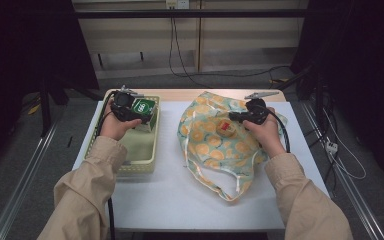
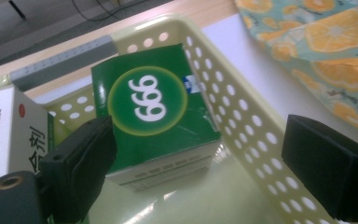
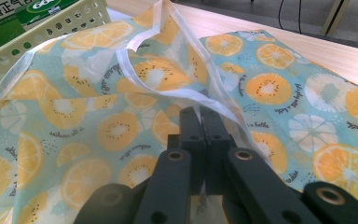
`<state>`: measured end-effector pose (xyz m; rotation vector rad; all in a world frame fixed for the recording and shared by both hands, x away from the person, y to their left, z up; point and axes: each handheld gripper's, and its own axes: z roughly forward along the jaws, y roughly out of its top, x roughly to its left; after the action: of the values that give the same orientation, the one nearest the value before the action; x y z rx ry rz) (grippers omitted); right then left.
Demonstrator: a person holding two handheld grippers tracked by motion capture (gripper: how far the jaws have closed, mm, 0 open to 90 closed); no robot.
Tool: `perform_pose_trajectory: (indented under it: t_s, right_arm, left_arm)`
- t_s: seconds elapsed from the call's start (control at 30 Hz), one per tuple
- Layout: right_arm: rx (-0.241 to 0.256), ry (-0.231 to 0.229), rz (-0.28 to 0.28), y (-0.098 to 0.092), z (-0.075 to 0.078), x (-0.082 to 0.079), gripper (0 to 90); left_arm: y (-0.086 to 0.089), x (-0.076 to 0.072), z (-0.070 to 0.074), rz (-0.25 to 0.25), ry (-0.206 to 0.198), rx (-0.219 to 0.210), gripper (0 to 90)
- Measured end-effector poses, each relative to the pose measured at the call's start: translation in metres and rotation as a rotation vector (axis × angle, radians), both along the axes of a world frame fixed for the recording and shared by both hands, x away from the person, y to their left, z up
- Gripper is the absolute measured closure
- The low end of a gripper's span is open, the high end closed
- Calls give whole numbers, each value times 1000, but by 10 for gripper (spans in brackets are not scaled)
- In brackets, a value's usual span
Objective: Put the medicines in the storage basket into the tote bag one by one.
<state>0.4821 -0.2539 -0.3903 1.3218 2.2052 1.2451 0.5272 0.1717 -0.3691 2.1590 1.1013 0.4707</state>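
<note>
A green box [image 2: 154, 114] marked 666 stands in the far corner of a pale green perforated basket [image 2: 242, 121]. My left gripper [image 2: 205, 170] hovers just over it, open, its jaws wide apart and not touching the box. From above, the left gripper [image 1: 130, 113] sits at the basket's far end beside the green box [image 1: 145, 106]. My right gripper [image 3: 200, 122] is shut on the white-trimmed edge of an orange-slice print cloth bag [image 3: 116, 130]. In the high view the right gripper [image 1: 234, 116] holds the bag [image 1: 212, 145] near its mouth, where a small red and tan item [image 1: 225, 127] lies.
A white box with a barcode [image 2: 4, 133] stands left of the green one in the basket [image 1: 139, 150]. The bag's handles trail toward the white table's [image 1: 170, 195] near edge. A wooden strip [image 1: 180, 94] runs along the far edge.
</note>
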Motion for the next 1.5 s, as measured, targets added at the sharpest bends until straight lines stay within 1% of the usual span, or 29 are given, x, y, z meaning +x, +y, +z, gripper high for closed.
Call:
perform_pose_trajectory:
  t_s: [0.1,0.17,0.23,0.27,0.3,0.33,0.37,0.4,0.43,0.5,0.57,0.6,0.67,0.73,0.87,0.97,1.03,1.07,1.13,1.17,1.27,1.33,1.4,1.5]
  right_arm:
    - [0,0,1,0,0,0,899]
    - [0,1,3,0,0,0,898]
    - [3,1,4,0,0,1,898]
    - [3,2,3,-1,0,1,899]
    - [4,2,2,-1,0,1,898]
    - [5,4,2,-1,0,1,898]
    - [4,3,2,-2,-1,1,899]
    - [3,2,1,-2,0,1,898]
    - [4,2,0,-2,0,1,899]
    - [3,3,1,-2,0,1,899]
    - [2,5,4,-2,0,1,898]
    - [2,7,5,-2,0,1,898]
    - [1,6,5,-2,0,1,899]
    - [2,7,5,-2,0,2,898]
    - [4,10,0,-4,-1,2,898]
    - [7,12,-5,-6,-1,3,898]
    - [9,13,-3,-6,-1,3,898]
    - [8,14,-3,-6,-1,3,898]
    - [8,15,-4,-6,-2,3,899]
    - [8,13,-4,-6,-2,3,898]
    - [6,11,-3,-4,-1,3,898]
    - [3,13,-4,-4,-1,2,898]
    - [4,11,-8,-4,0,2,898]
    - [4,7,-12,-3,1,2,898]
  left_arm:
    - [1,4,-4,18,-6,-6,92]
    - [1,7,-6,21,-10,5,86]
    - [1,9,-8,31,-13,-2,83]
    - [0,10,-10,28,-7,7,83]
    - [-1,11,-12,35,-9,25,84]
    - [-2,12,-13,41,-9,35,84]
    - [-2,14,-15,35,-1,36,68]
    - [-3,15,-18,40,1,29,69]
    - [-5,16,-20,41,4,36,75]
    - [-7,19,-23,45,2,53,59]
    - [-8,21,-27,58,10,54,58]
    - [-8,23,-30,62,11,62,58]
    - [-7,26,-35,69,25,67,61]
    - [-7,29,-39,75,40,57,66]
    - [-7,33,-45,90,48,30,73]
    - [-7,35,-47,93,56,22,76]
    - [-7,34,-46,105,72,12,105]
    - [-6,34,-45,109,73,11,121]
    - [-5,32,-42,102,63,25,144]
    - [-4,31,-40,102,70,31,148]
    - [0,26,-33,114,93,10,155]
    - [4,23,-27,119,102,-4,157]
    - [10,19,-19,131,98,-8,157]
    - [16,13,-7,130,103,-27,157]
